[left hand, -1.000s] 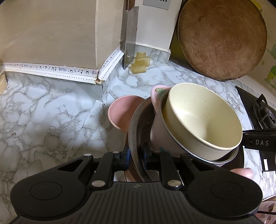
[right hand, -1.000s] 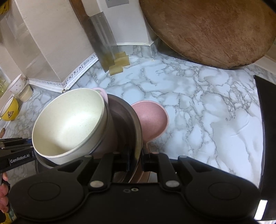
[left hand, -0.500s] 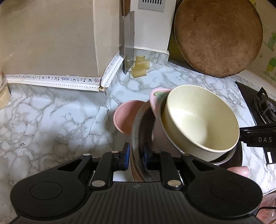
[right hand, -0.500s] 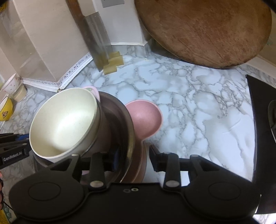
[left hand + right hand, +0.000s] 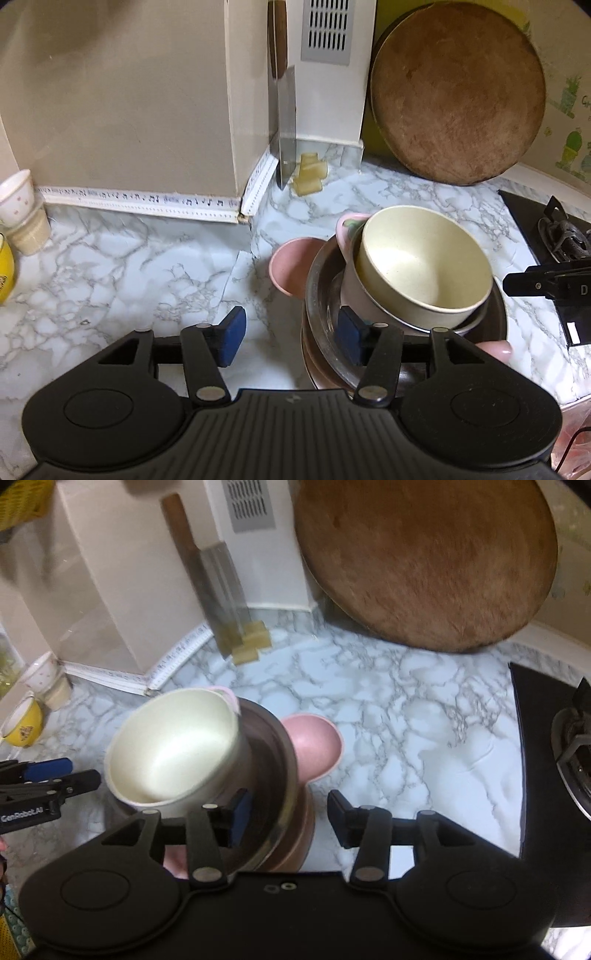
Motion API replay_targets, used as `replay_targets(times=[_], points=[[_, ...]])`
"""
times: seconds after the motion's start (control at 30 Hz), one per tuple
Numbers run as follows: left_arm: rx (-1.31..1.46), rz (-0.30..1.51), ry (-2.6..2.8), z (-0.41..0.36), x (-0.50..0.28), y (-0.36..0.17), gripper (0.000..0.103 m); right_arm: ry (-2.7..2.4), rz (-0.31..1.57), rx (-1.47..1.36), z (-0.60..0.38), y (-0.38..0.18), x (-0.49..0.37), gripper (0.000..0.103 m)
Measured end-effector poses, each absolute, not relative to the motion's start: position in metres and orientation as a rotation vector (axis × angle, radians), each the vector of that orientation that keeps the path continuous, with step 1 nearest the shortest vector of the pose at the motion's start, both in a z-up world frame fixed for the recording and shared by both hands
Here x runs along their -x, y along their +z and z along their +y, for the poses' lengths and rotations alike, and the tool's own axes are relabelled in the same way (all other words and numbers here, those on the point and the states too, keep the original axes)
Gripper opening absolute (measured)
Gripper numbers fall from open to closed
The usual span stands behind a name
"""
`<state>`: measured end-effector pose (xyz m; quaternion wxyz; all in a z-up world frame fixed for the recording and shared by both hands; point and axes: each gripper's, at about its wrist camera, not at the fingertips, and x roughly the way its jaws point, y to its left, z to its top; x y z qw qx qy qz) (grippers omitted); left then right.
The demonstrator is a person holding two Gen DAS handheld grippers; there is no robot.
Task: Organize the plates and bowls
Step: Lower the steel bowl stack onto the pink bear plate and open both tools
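Both my hand-held grippers are opening, pads clear of the stack (image 5: 402, 295). My left hand-held gripper (image 5: 290, 336) straddles the steel rim (image 5: 314, 288) on its right side; my right hand-held gripper (image 5: 288, 818) straddles the rim on its left. The stack sits on the counter (image 5: 110, 266) just ahead. It looks heavy, the steel slick, the cream bowl (image 5: 424, 266) tilted and loose. I'd take the rim from both sides.

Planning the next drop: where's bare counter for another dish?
Free: marble counter left of the stacked bowls, up to the music-note trim; also marble between stack and black stove. Crowded: cups far left.
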<state>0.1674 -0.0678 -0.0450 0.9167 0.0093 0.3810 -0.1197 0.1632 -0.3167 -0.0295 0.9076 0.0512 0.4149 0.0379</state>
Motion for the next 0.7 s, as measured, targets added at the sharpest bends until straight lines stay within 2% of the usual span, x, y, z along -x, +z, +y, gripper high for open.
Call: replay_targets(times=[0.13, 0.37, 0.43, 0.47, 0.5, 0.53, 0.57, 0.63, 0.7], points=[[-0.021, 0.736, -0.255, -0.066, -0.147, -0.032, 0.063, 0.113, 0.797, -0.098, -0.309, -0.014, -0.142, 0.059], [-0.029, 0.657, -0.262, -0.066, -0.109, -0.013, 0.063, 0.167, 0.689, -0.055, -0.287, 0.004, -0.102, 0.069], [-0.029, 0.646, -0.266, -0.065, -0.098, -0.01, 0.064, 0.18, 0.658, -0.028, -0.279, 0.007, -0.091, 0.078], [-0.024, 0.641, -0.27, -0.064, -0.093, -0.009, 0.068, 0.184, 0.64, -0.015, -0.276, 0.009, -0.085, 0.08], [-0.018, 0.636, -0.272, -0.063, -0.089, -0.008, 0.077, 0.187, 0.625, -0.005, -0.273, 0.01, -0.08, 0.083], [-0.014, 0.627, -0.271, -0.063, -0.083, -0.007, 0.079, 0.189, 0.612, 0.002, -0.271, 0.011, -0.075, 0.086], [-0.011, 0.616, -0.27, -0.062, -0.077, -0.006, 0.079, 0.194, 0.599, 0.006, -0.269, 0.013, -0.07, 0.088], [-0.005, 0.613, -0.274, -0.06, -0.069, -0.005, 0.079, 0.2, 0.572, 0.009, -0.266, 0.015, -0.06, 0.099], [0.016, 0.612, -0.277, -0.056, -0.063, -0.004, 0.08, 0.19, 0.539, 0.007, -0.265, 0.017, -0.051, 0.102]])
